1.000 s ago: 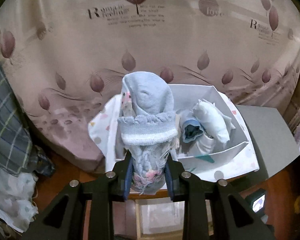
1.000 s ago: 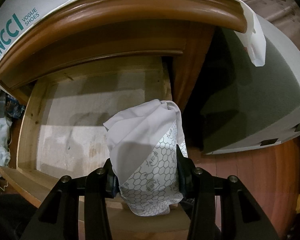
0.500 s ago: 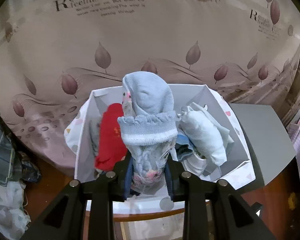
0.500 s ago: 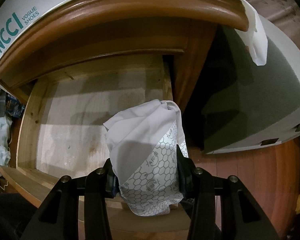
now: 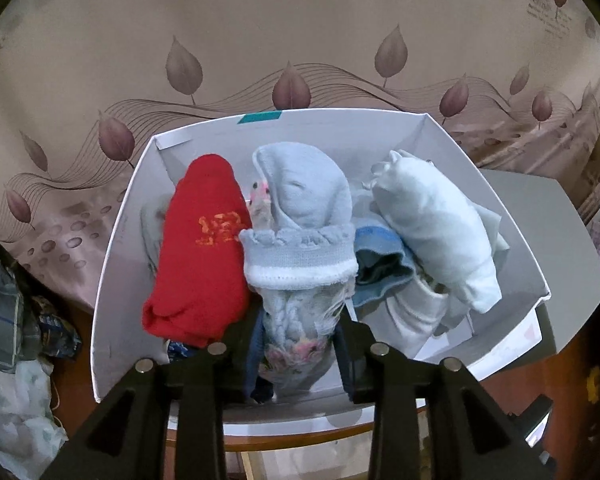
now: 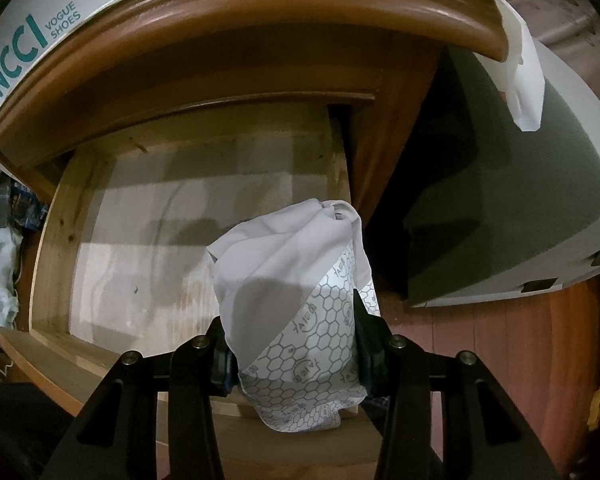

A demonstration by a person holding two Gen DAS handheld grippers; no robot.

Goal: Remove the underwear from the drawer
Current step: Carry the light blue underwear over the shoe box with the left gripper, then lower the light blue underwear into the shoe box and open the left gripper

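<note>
With the drawer bare, my left claw, jaws just easing apart, hung the pale blue underwear over the white box of bundles, while my right claw gripped a white hexagon-print pair still to deliver.

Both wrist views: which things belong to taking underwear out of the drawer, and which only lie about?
Belong to the job:
- blue rolled underwear between left gripper fingers
- white patterned underwear in right gripper
- wooden drawer
- white box

Lying about:
- leaf-print bedsheet
- plaid cloth
</note>
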